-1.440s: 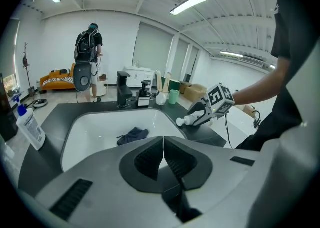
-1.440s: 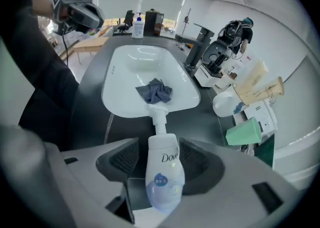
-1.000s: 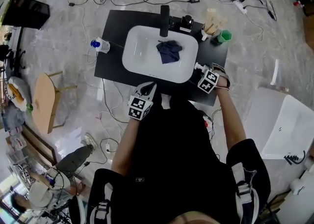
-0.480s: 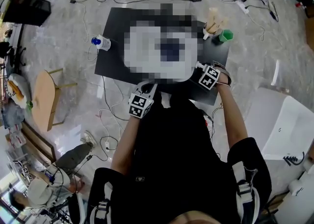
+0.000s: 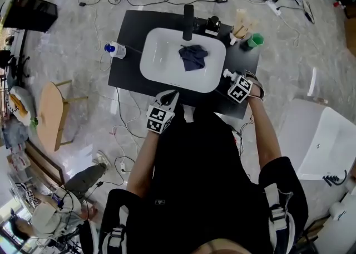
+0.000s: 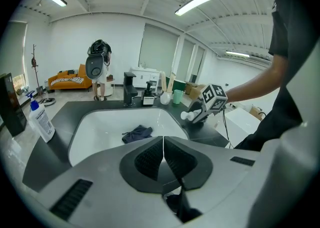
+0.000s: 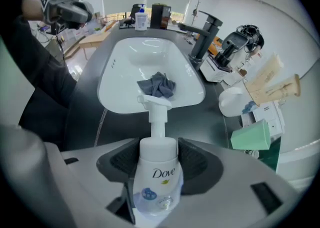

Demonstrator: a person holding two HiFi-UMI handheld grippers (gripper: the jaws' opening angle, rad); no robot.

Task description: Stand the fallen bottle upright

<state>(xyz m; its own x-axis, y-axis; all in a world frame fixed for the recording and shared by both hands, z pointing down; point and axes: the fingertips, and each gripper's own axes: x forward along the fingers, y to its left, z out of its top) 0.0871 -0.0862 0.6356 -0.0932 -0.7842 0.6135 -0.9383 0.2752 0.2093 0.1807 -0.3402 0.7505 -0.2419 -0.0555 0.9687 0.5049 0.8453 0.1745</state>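
Right tongs point(image 7: 152, 159): pads closed on white plastic pump bottle point(image 7: 155, 177).
Bottle: tilted, pump toward white oval sink point(image 7: 125, 72), over black countertop point(image 7: 210, 117) beside the sink.
Left tongs point(image 6: 163, 157): fully closed, empty.

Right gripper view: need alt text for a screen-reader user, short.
The right tongs grip a white Dove pump bottle by its shoulders, nozzle pointing toward a white sink holding a crumpled blue cloth. A black faucet and a green cup sit to the right on the dark counter.
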